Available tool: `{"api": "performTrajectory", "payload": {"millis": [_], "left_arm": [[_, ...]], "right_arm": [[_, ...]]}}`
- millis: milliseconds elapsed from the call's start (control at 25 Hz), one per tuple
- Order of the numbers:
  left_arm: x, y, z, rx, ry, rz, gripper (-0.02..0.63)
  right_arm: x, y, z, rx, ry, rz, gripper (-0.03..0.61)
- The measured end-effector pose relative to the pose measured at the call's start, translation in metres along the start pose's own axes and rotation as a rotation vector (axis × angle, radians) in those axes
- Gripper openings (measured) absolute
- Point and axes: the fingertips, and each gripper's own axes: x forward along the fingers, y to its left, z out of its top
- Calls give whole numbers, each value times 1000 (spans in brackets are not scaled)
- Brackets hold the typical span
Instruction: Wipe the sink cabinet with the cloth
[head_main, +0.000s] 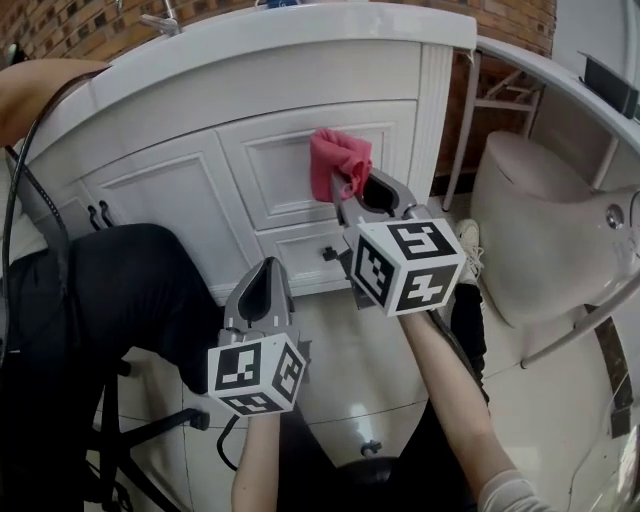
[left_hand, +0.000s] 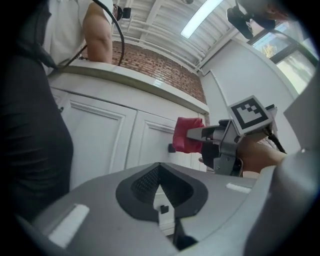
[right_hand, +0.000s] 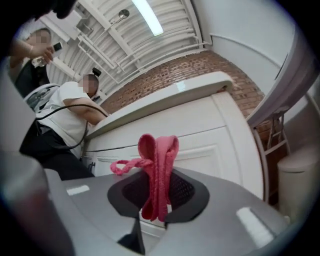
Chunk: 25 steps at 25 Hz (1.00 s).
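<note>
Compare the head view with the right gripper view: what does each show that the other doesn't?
Head view only: the left gripper, held lower, and a toilet off to the right. Right gripper view only: the ceiling light and the cloth seen close, pinched between the fingers of the right gripper. Both: the pink cloth at the front of the white sink cabinet.

No readable text, no labels, no numbers

Bathroom, brick and tile
A red brick wall (head_main: 505, 18) backs the room; pale glossy floor tiles (head_main: 350, 370), a white toilet (head_main: 540, 230) at right, a strip light (right_hand: 145, 15) on the slatted ceiling (right_hand: 170, 35)
</note>
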Motion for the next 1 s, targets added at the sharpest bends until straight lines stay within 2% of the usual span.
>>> {"api": "performTrajectory", "payload": {"millis": [200, 320, 400, 600, 1000], "left_arm": [[-37, 60, 11, 4, -7, 105, 14], [-50, 79, 11, 5, -4, 137, 14], [-51, 85, 10, -2, -1, 149, 14], [-32, 59, -1, 7, 21, 101, 14], [29, -36, -32, 10, 45, -24, 14]], "right_arm": [[48, 99, -52, -14, 98, 139, 66], [67, 121, -85, -56, 168, 156, 66], [71, 119, -98, -80, 195, 142, 66], [50, 61, -92, -39, 164, 49, 66], [-17, -109, -83, 10, 135, -168, 66]]}}
